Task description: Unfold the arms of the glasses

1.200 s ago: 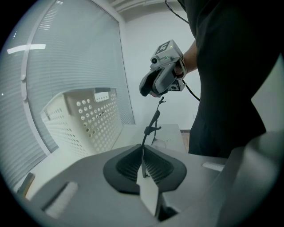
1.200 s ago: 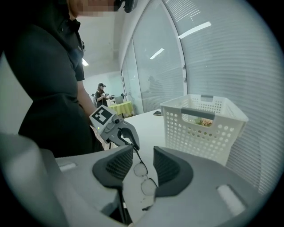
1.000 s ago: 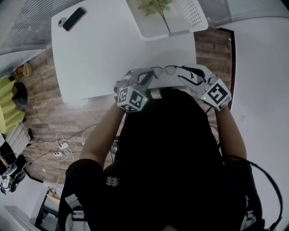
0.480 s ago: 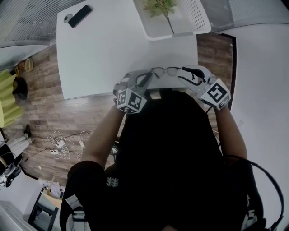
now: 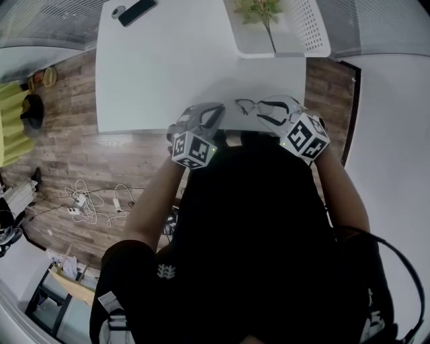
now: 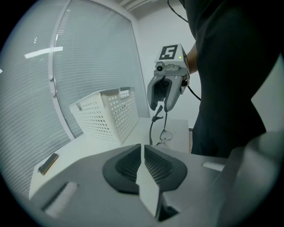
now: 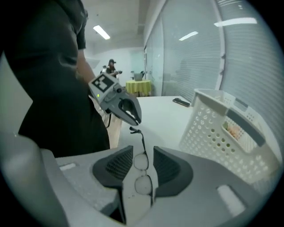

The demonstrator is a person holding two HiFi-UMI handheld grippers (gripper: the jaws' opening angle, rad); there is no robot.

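The right tongs point(image 7: 143, 150) are pinching the glasses point(image 7: 141, 162) by the front frame, with the lenses sitting between the pads, and are holding them over the near edge of the table point(image 5: 168, 74). One arm is sticking out toward the left tongs point(image 6: 143, 151), which are standing slightly apart with nothing between them, just beside that arm's tip.

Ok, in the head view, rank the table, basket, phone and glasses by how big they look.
1. table
2. basket
3. glasses and phone: similar in length. The glasses are a thin frame held nearer the camera, so I won't rank these two.
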